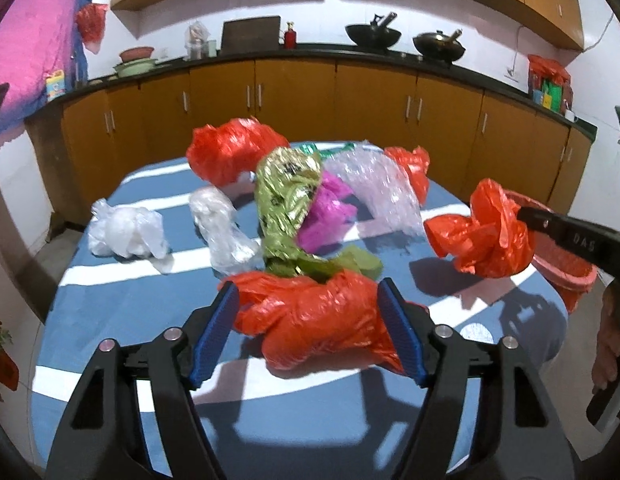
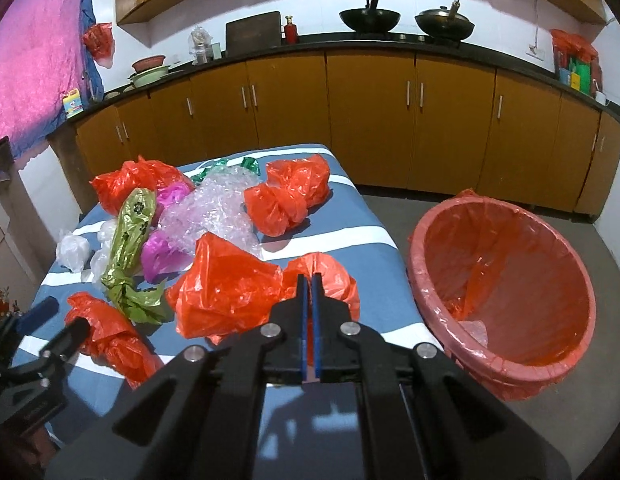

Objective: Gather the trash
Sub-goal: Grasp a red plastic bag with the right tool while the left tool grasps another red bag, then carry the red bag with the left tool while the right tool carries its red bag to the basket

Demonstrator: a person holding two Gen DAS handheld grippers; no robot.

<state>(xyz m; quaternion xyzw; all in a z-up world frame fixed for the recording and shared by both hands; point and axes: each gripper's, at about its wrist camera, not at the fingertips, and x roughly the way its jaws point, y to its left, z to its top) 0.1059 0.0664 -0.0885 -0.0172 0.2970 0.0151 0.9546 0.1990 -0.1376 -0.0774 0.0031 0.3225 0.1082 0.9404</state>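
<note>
Crumpled red plastic bag, lifted clear of the tabletop and pinched at its near edge by the right gripper, whose jaws are closed flat on the film with almost no gap; in the left wrist view the same bag hangs in the air at the right, in front of the bin. Second red bag, lying on the tabletop at its near edge, sits between the blue pads of the left gripper; the jaws stand fairly wide on either side of it, and whether the pads press the plastic cannot be told. Further trash on the blue-and-white striped cloth: olive-green printed bag, magenta bag, clear bubble wrap, two white bags at the left, and more red bags at the far side. Red-lined pink bin, on the floor just right of the tabletop, open and nearly empty. Brown cabinets with a dark counter and two woks run along the far wall.
</note>
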